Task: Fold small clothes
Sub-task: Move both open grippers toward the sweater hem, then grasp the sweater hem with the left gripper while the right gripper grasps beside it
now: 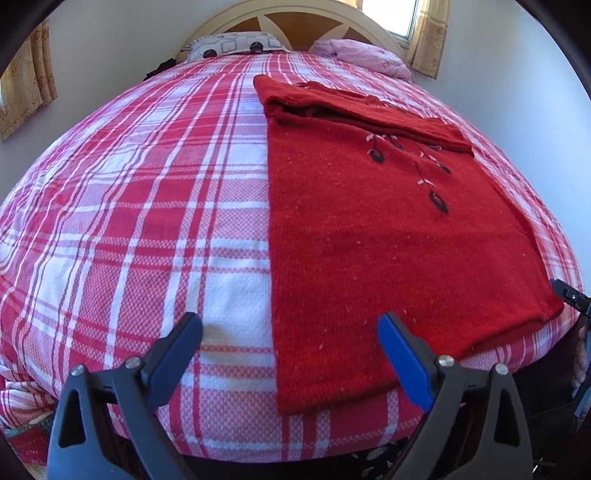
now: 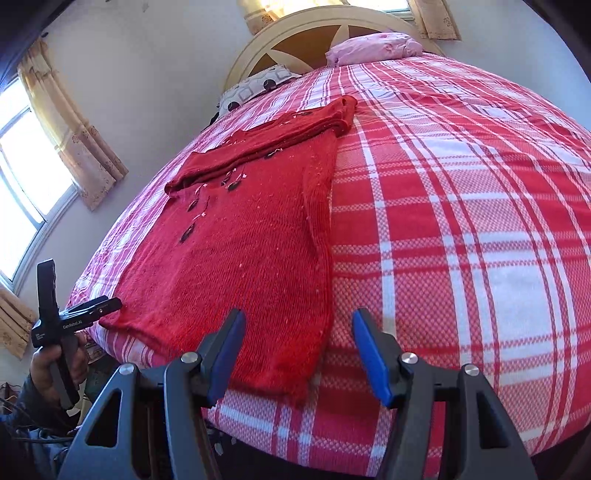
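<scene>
A wide bed under a red-and-white plaid woven bedspread (image 1: 147, 206) fills the room. At twelve o'clock stands an arched cream wooden headboard (image 1: 295, 14) with brown inset panels. Against it lie a grey-patterned pillow (image 1: 236, 44) and, toward one o'clock, a crumpled pink pillow (image 1: 365, 55). The plain white walls (image 1: 110, 48) carry beige patterned curtains (image 2: 77, 136) beside a sunlit window (image 2: 26, 158) at nine o'clock.

Two grippers, both with jaws apart

The left gripper (image 1: 290, 334) is wide open. The right gripper (image 2: 298, 332) is partly open. Both point down and hold nothing.
</scene>
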`<state>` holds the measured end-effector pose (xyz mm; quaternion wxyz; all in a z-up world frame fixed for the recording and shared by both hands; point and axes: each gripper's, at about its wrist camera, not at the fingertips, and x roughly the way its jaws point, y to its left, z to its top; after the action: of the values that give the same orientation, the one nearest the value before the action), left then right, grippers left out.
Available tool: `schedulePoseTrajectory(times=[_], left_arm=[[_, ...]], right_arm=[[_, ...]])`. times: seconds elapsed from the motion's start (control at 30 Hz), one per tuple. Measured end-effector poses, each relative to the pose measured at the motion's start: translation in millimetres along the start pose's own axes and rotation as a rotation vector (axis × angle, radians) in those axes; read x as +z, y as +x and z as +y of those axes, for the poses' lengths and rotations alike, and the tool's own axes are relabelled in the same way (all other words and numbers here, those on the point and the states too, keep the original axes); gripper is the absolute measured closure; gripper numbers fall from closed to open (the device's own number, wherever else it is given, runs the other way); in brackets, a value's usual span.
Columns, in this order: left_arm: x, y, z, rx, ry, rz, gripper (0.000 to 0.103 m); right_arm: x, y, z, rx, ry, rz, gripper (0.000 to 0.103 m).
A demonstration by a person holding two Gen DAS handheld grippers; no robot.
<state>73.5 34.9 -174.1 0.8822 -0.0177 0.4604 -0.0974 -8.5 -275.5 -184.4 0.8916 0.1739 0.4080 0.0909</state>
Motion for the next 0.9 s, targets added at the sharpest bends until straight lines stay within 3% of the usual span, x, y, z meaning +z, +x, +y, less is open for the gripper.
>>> schedulePoseTrajectory(times=[0.13, 0.4, 0.47, 0.63, 0.73, 0.8, 0.83, 0.9], left_arm=[[-5.1, -6.9, 5.4, -0.059, -0.048, -0.005, 0.012], [-12.6, -12.6, -2.6, -0.053, -0.024, 0.002, 0.034], [-13.5, -13.1, -4.1, -0.046, -0.017, 0.008, 0.039], [-16.1, -15.9, -9.6, -0.074, -0.020, 0.025, 0.054], [-17.8, -16.3, -14.0, -0.080, -0.009, 0.036, 0.056], [-18.5, -15.4, -16.8, -0.073, 0.007, 0.041, 0.059], [-18.9, -15.1, -18.4, -0.067, 0.021, 0.044, 0.059], [-19.3, -14.5, -19.0, -0.063, 0.030, 0.052, 0.059]], right_arm=[[-1.9, -2.9, -2.7, 0.015, 0.013, 0.002, 0.042], [-7.8, -6.9, -2.4, 0.026, 0.010, 0.007, 0.043], [-9.1, -8.6, -3.6, 0.023, 0.014, 0.006, 0.052], [-11.8, -10.6, -5.9, 0.034, 0.022, 0.009, 0.054], [-12.1, -10.9, -5.2, 0.038, 0.021, 0.012, 0.054], [-12.6, -9.9, -2.4, 0.063, 0.016, 0.021, 0.060], [-13.1, -8.4, -0.1, 0.071, 0.008, 0.030, 0.070], [-16.1, -3.6, 4.7, 0.066, -0.018, 0.054, 0.073]])
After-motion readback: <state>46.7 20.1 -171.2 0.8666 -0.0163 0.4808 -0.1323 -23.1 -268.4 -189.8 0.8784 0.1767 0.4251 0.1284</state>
